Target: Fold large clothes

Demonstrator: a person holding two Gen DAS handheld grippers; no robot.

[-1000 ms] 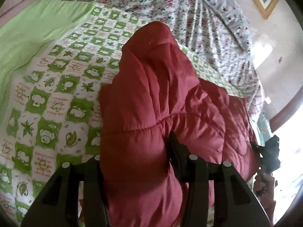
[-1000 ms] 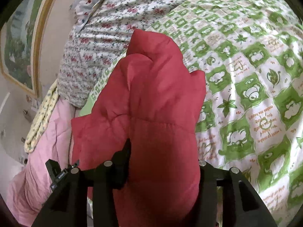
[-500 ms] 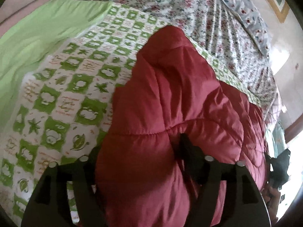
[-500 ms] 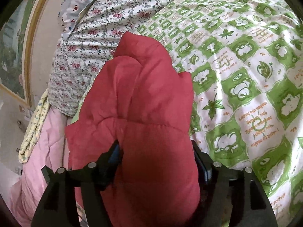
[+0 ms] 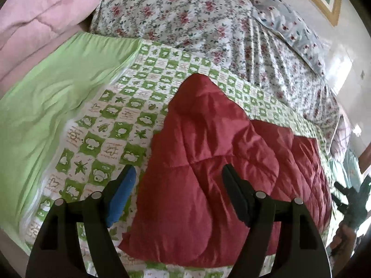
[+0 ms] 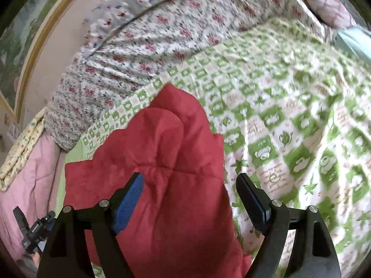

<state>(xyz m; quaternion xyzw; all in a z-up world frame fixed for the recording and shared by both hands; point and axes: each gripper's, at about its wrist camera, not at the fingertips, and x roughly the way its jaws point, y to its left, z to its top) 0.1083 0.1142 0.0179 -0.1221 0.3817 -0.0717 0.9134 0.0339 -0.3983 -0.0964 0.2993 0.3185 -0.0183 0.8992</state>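
The red padded coat (image 5: 208, 162) lies folded into a thick bundle on the green checked bedspread (image 5: 111, 125), and both sets of tongs have just been opening off it. In the left wrist view the left gripper (image 5: 178, 183) stands with its jaws apart: the blue pad (image 5: 123, 194) on one side hangs clear over the bedspread, while the dark finger (image 5: 236, 197) on the other side sits over the coat's puffy top, with the near corner of the bundle in the gap but not squeezed. In the right wrist view the right gripper (image 6: 190, 192) is likewise spread wide, its blue pad (image 6: 129, 199) above the red cloth and its other finger (image 6: 252, 199) out past the coat's edge over the bedspread; nothing is pinched there either. Beyond the tongs lie the flowered pillow (image 5: 180, 16) and, off to one side, a pink quilt (image 5: 39, 14). The main risk, as I judge it, comes from the filling: a padded coat is springy, so with the pressure gone the top layer may puff up and slide, and the fold could open toward the far, narrower end. A finger still brushing the slick cloth as the tongs draw away could also drag that corner along and skew the bundle. The coat sits near the edge of the bed on the right gripper's side, so a sliding layer might droop off there.
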